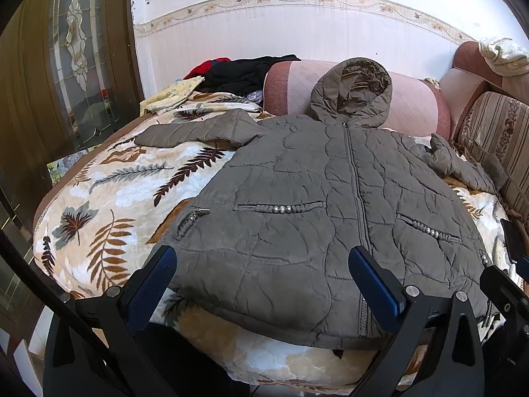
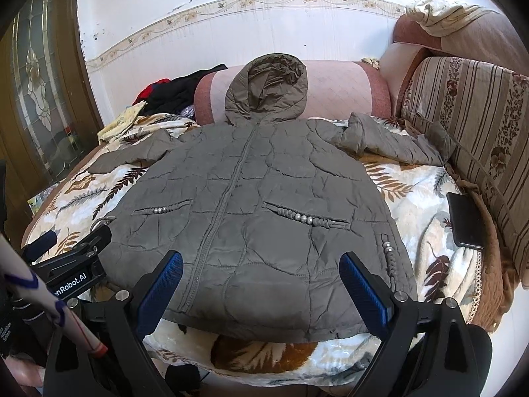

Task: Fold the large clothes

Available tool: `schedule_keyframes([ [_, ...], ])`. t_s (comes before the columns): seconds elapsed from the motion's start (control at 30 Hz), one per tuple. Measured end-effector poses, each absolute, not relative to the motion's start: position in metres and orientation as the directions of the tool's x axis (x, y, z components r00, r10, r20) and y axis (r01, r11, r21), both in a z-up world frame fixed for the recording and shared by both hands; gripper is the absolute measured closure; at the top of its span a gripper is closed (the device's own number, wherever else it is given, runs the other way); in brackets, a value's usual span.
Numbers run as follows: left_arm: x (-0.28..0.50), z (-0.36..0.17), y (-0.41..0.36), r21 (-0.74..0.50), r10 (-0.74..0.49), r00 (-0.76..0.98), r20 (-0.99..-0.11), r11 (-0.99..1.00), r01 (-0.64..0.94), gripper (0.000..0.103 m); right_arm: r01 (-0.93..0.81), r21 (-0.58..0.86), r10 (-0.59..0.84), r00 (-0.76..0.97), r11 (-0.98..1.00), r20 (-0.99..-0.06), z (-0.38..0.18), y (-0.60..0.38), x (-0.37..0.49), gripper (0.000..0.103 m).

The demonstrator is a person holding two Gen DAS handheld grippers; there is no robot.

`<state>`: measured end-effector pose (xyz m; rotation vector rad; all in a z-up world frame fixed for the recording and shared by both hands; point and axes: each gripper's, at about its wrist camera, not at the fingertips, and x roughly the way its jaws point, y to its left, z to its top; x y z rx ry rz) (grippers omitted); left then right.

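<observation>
Grey quilted hooded jacket [image 1: 307,205] spread flat, front up and zipped, on leaf-print blanket [image 1: 109,205], hood propped against pink bolster [image 1: 413,106], both sleeves out sideways. Left gripper [image 1: 263,281] and right gripper [image 2: 261,284] both spread wide, holding nothing, poised above the hem. Black phone [image 2: 466,220] on blanket near striped cushion [image 2: 479,125].

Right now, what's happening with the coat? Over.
Both grippers, left and right, open, empty. Jacket spread flat, zipped, unfolded. Phone beside it.
</observation>
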<state>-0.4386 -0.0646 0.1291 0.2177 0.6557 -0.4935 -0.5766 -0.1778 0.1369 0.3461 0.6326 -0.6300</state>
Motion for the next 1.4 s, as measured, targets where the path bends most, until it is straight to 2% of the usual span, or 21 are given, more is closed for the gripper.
schedule_keyframes([
  [0.57,-0.464,0.143,-0.058,0.087,-0.365,0.713,-0.598,0.855,0.511,0.000,0.636,0.144,-0.433,0.657,0.758,-0.617,0.142,-0.176,-0.592,0.005],
  [1.03,-0.501,0.172,-0.056,0.134,-0.377,0.752,-0.541,0.843,0.520,0.000,0.630,0.212,-0.436,0.705,0.747,-0.559,0.158,-0.174,-0.625,0.005],
  [1.23,-0.504,0.174,-0.066,0.129,-0.402,0.738,-0.541,0.828,0.546,0.000,0.646,0.217,-0.456,0.701,0.732,-0.548,0.163,-0.180,-0.635,0.004],
  [1.4,-0.488,0.164,-0.080,0.118,-0.412,0.710,-0.571,0.815,0.567,0.000,0.672,0.213,-0.462,0.671,0.709,-0.581,0.154,-0.191,-0.628,0.004],
])
